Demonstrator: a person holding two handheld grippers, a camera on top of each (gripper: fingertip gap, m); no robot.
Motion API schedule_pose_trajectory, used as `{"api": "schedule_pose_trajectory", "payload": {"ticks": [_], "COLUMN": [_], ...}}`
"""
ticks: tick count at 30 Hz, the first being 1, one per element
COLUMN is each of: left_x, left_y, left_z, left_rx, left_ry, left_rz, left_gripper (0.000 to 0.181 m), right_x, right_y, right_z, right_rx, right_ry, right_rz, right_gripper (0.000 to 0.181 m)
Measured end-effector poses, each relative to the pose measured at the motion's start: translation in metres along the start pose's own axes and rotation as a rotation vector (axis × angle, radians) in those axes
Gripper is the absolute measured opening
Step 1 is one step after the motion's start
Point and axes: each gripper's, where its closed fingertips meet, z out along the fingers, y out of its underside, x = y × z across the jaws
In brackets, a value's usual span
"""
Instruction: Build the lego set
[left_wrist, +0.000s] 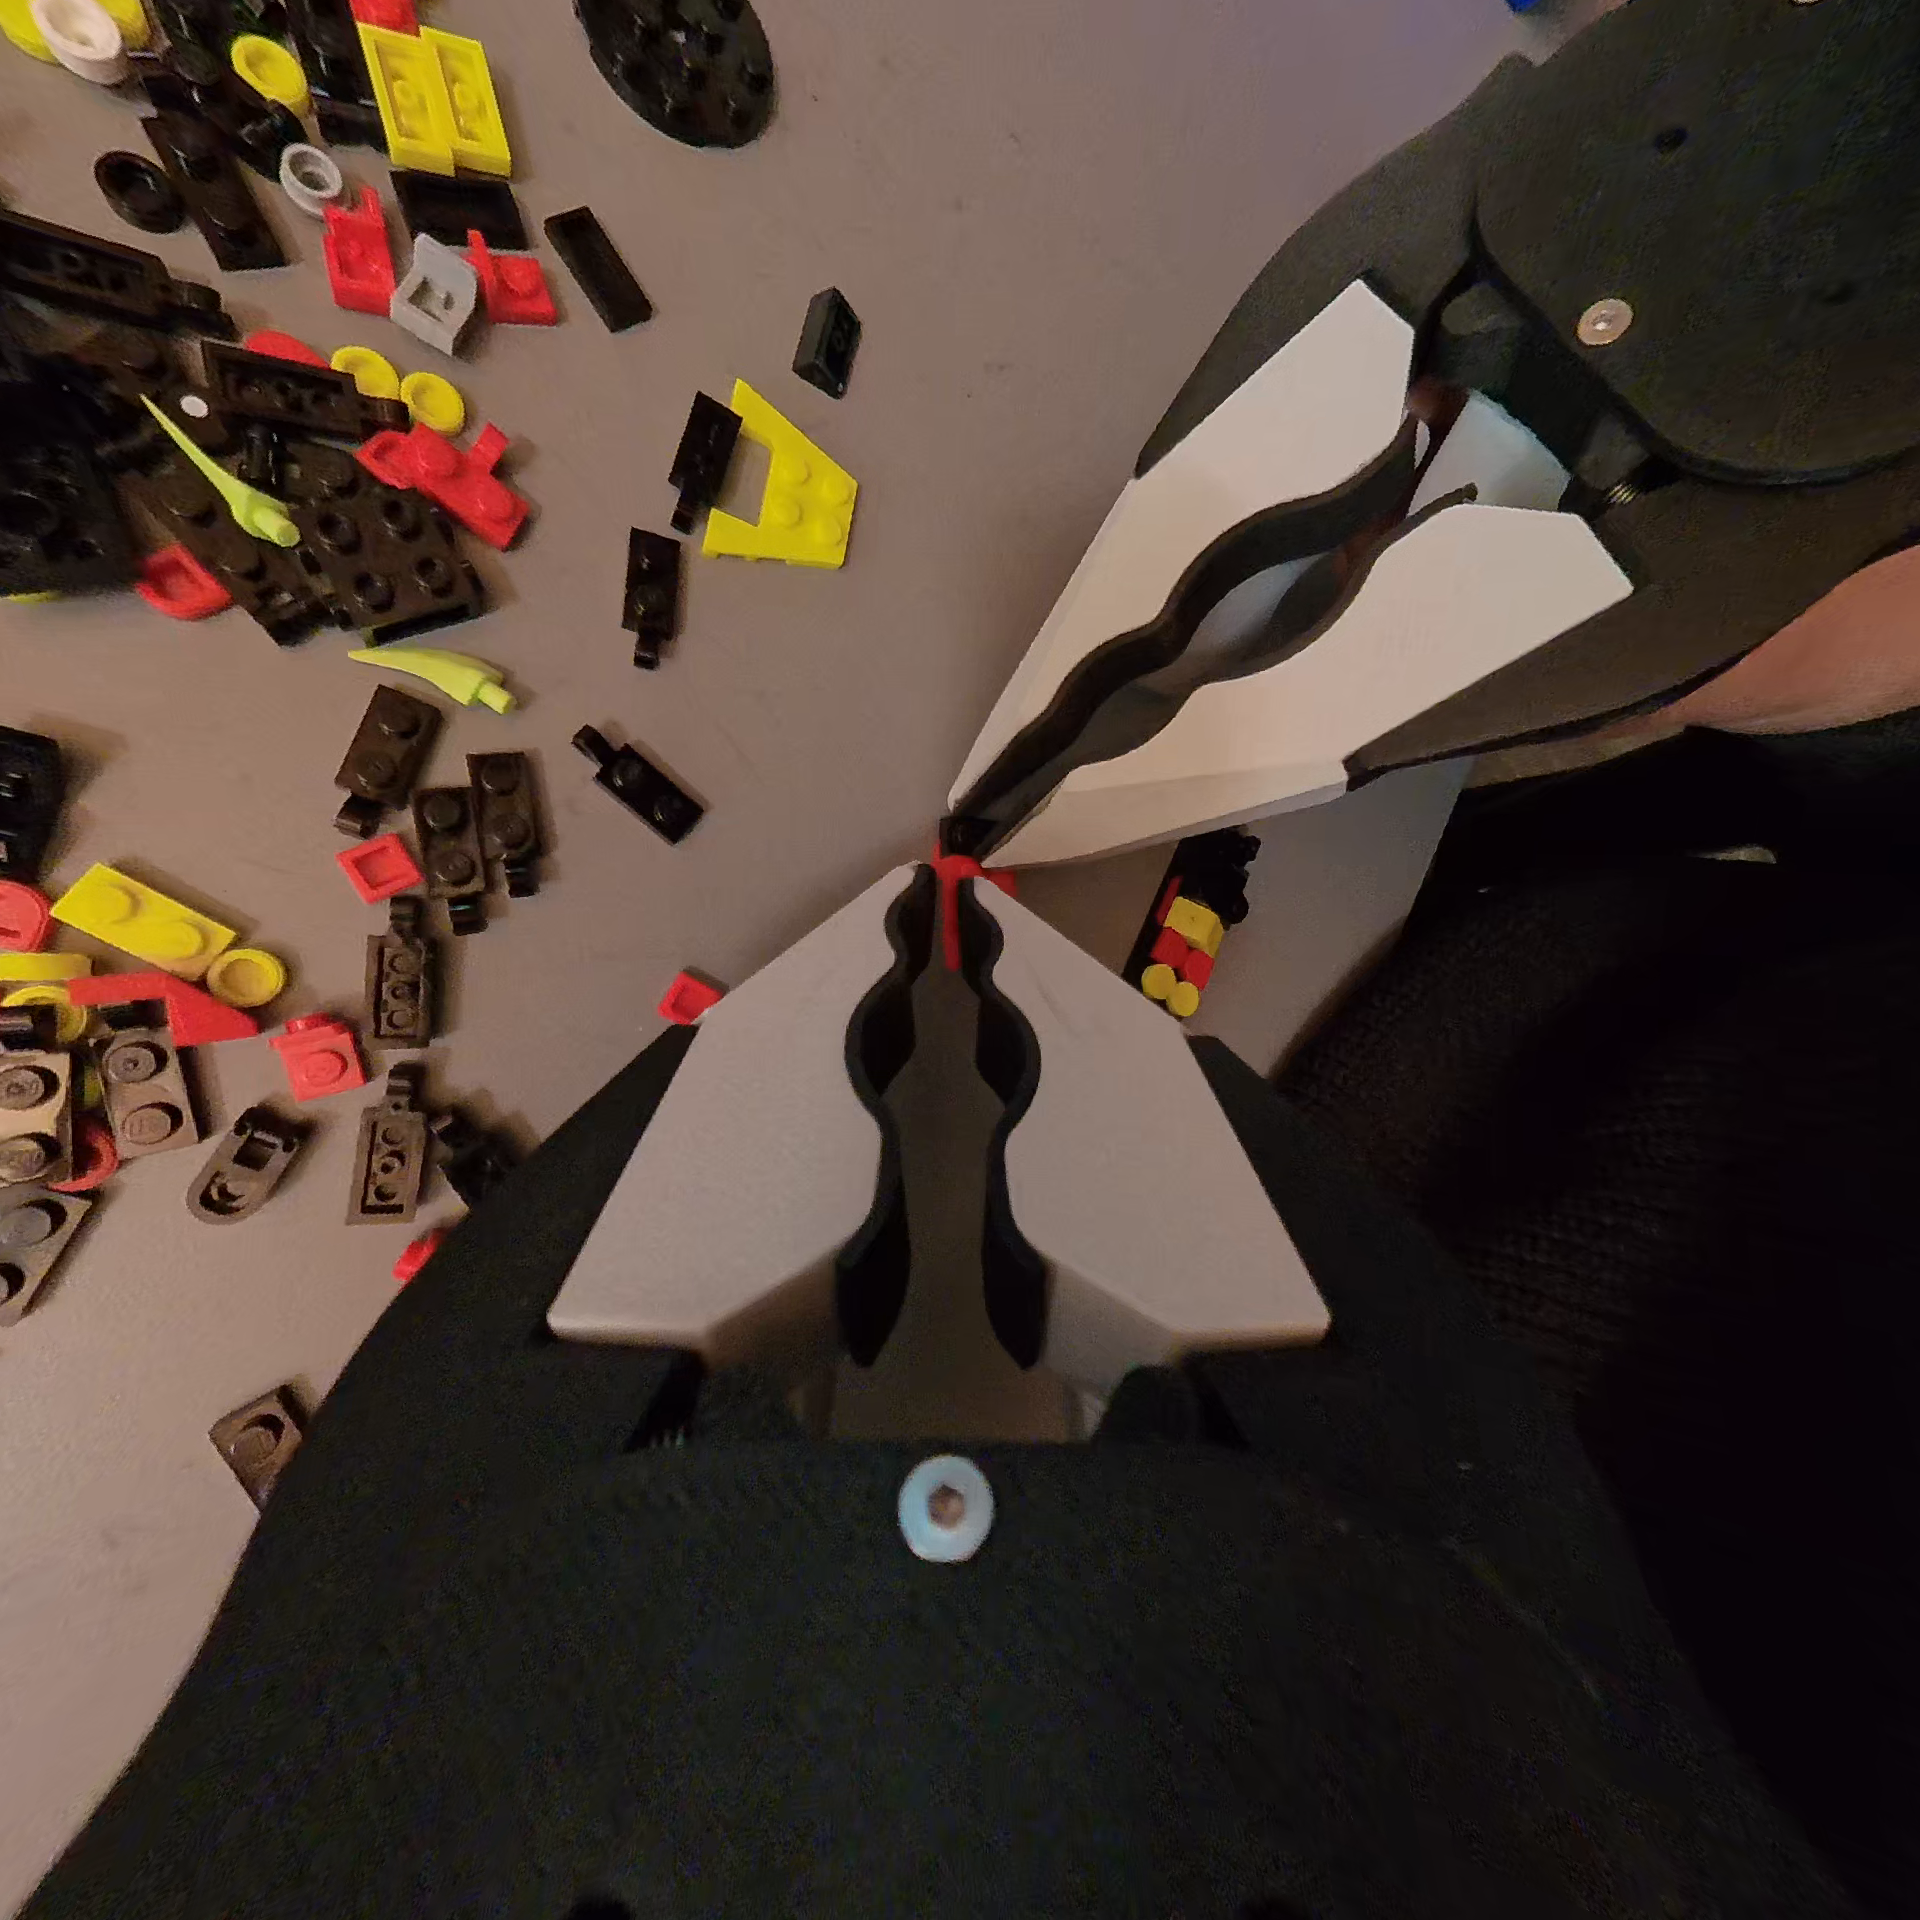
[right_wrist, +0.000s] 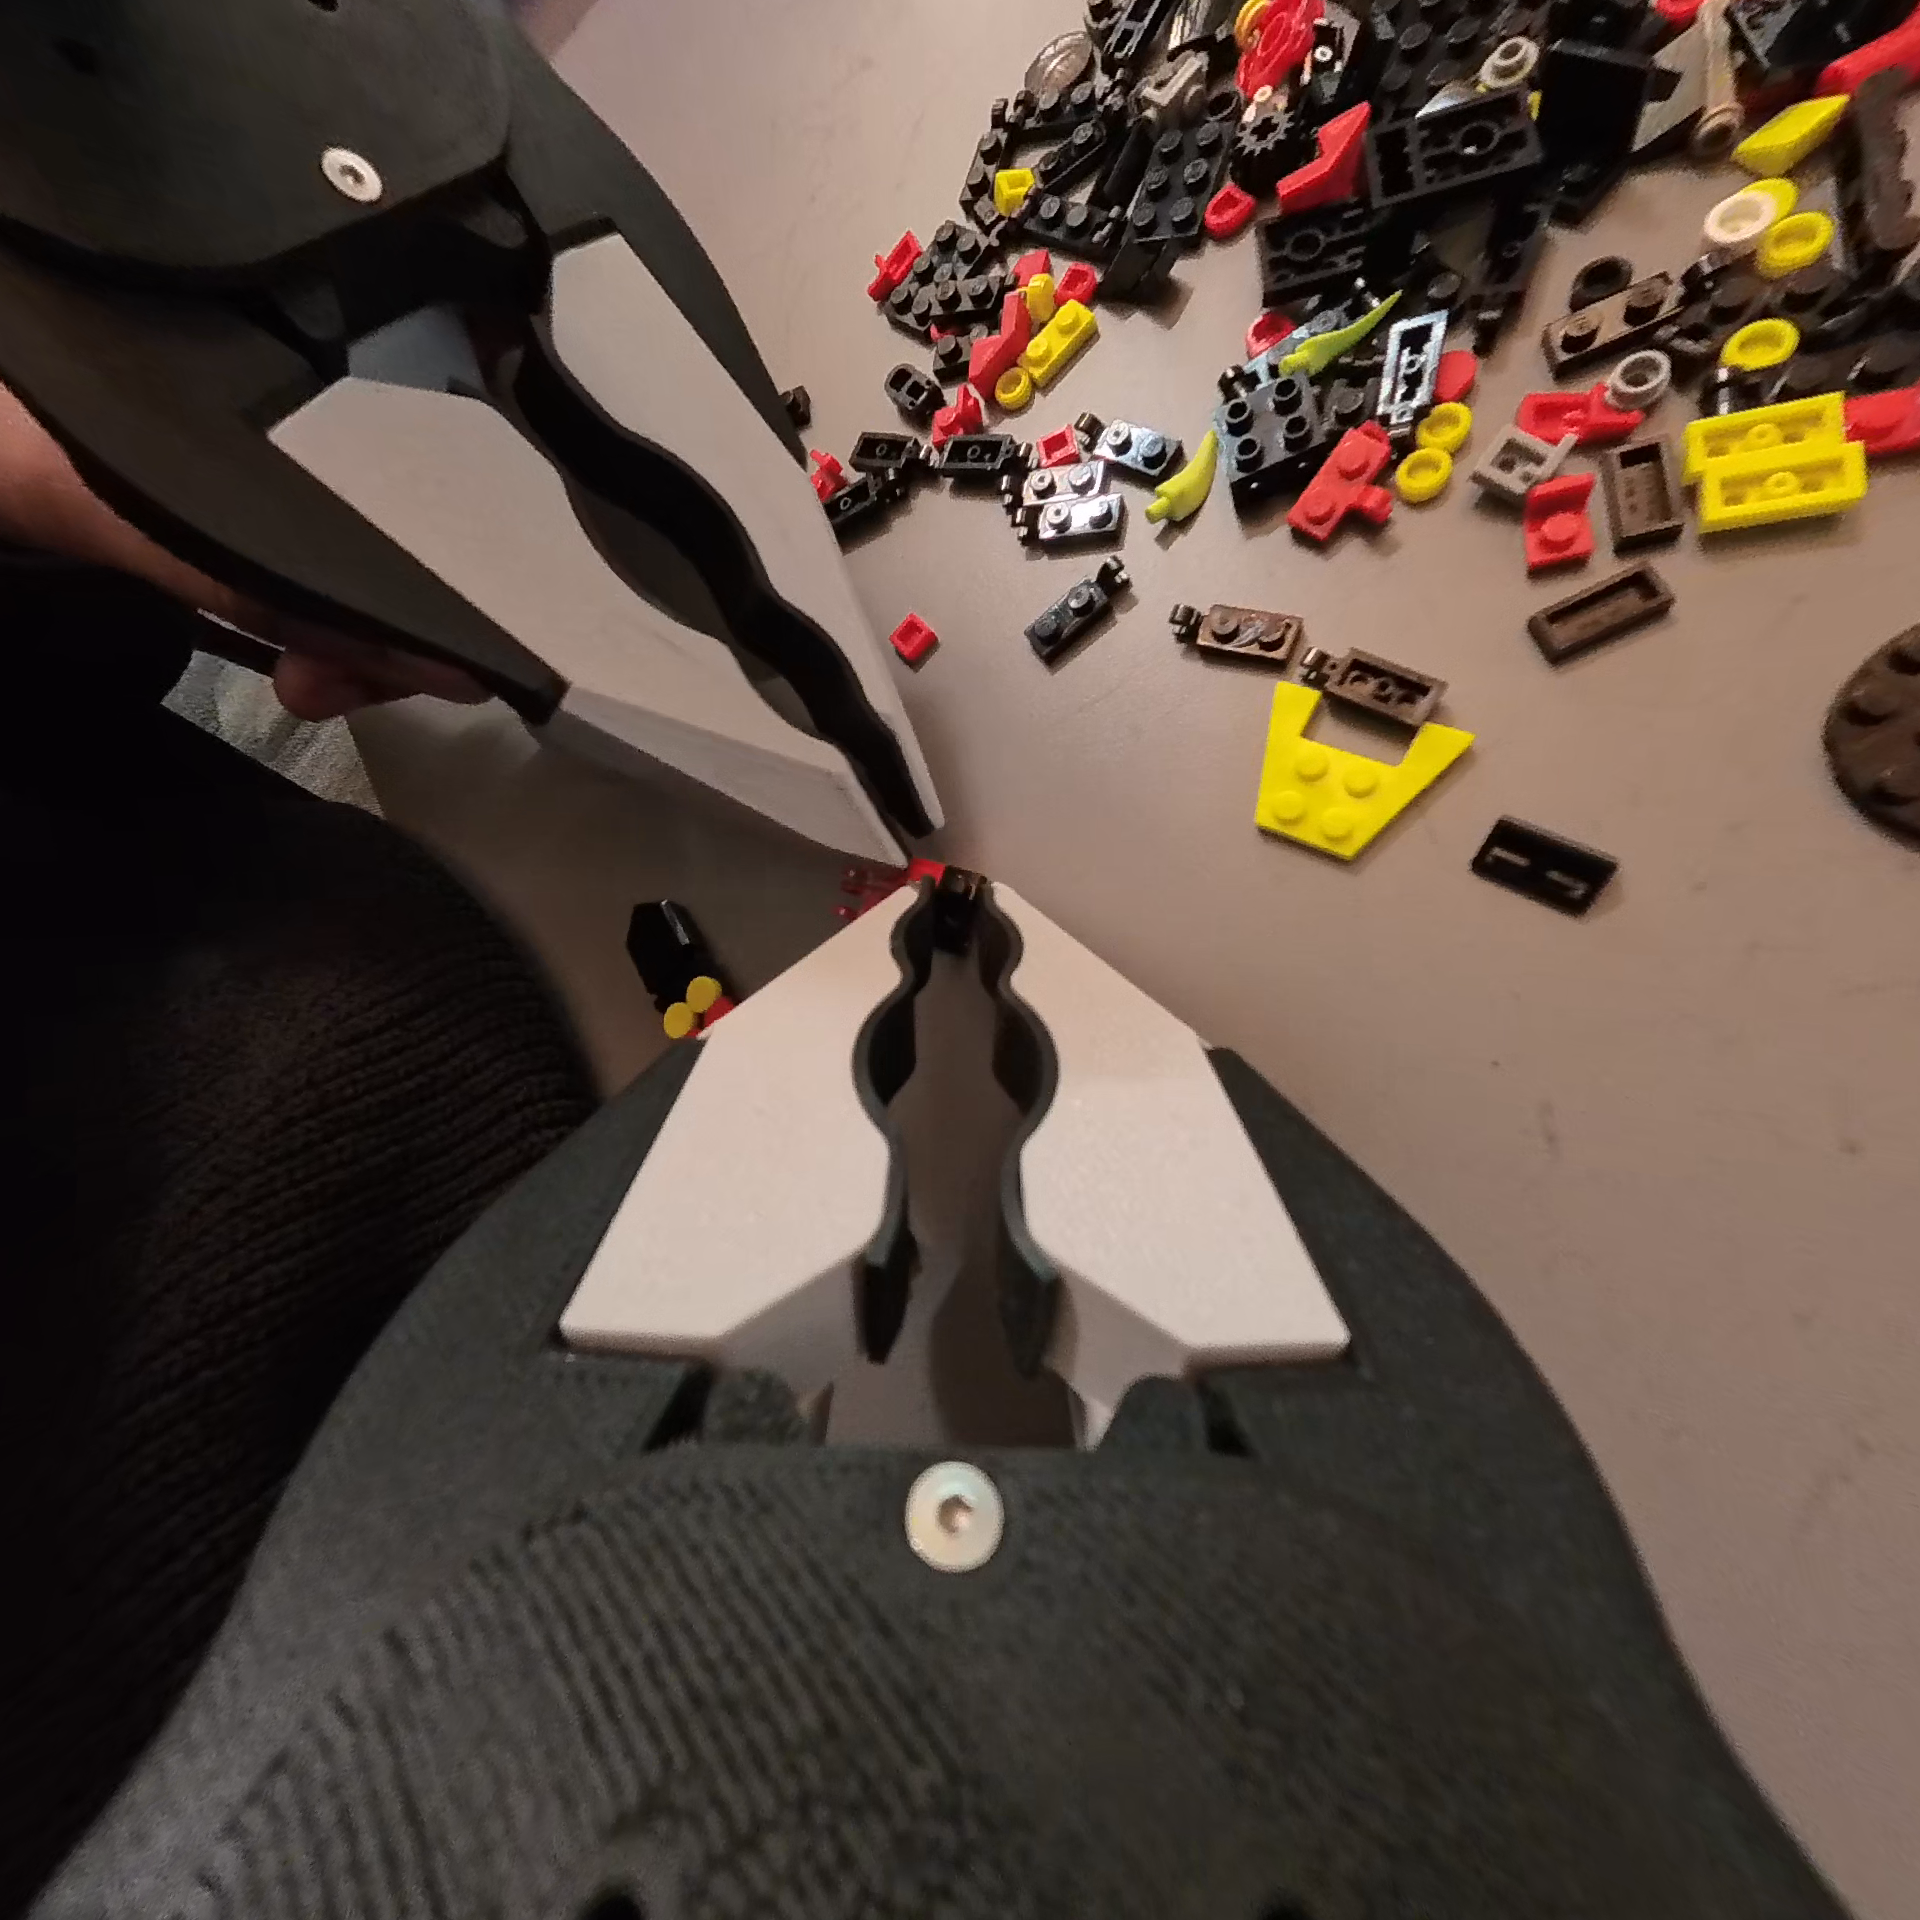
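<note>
Left gripper (left_wrist: 940, 883): closed at its tips on a thin red piece (left_wrist: 951, 914), seen edge-on between the white fingers in the left wrist view.
Right gripper (right_wrist: 951, 896): closed at its tips on a small black piece (right_wrist: 954, 914); in the left wrist view it comes in from the upper right.
Meeting point: the two grippers stand tip to tip above the grey worktop (left_wrist: 935, 312), the red piece and the black piece touching or just beside each other; whether they are joined cannot be told.
Partial build (left_wrist: 1195, 925): a small stack of black, red and yellow bricks lies on the worktop just beside the tips, near its edge, partly hidden by the right gripper's fingers.
Person: a hand (left_wrist: 1829, 644) grips the right gripper's black body; a dark knitted fabric fills the near side of both views.
Near loose parts: a small red tile (left_wrist: 688, 995) lies just beside the left gripper's finger; black hinge plates (left_wrist: 478, 821) lie close by.
Mid worktop: a yellow wedge plate (left_wrist: 795, 494) lies flat, studs up, with a black clip plate (left_wrist: 701, 447) touching its notched edge.
Far worktop: a dense scatter of loose pieces (right_wrist: 1455, 260) in black, red and yellow, with lime spikes; a round black plate (left_wrist: 675, 68) sits apart from the scatter.
</note>
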Motion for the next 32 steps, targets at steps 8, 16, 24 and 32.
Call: {"api": "schedule_pose_trajectory", "payload": {"ticks": [8, 16, 24, 32], "left_x": [0.001, 0.001, 0.002, 0.002], "left_y": [0.001, 0.001, 0.001, 0.0], "left_z": [0.001, 0.002, 0.002, 0.002], "left_rx": [-0.003, -0.005, -0.009, 0.015], "left_ry": [0.002, -0.013, -0.036, -0.023], "left_rz": [0.002, 0.013, 0.035, 0.028], "left_gripper": [0.0, 0.0, 0.0, 0.001], "right_x": [0.0, 0.001, 0.001, -0.002], "right_y": [0.0, 0.0, 0.0, -0.015], "right_z": [0.0, 0.0, 0.0, -0.014], "right_rx": [-0.001, -0.001, -0.002, 0.112], "right_ry": [0.003, 0.01, 0.013, -0.064], "right_rz": [-0.006, -0.009, -0.014, 0.033], "right_gripper": [0.007, 0.006, 0.006, 0.009]}}
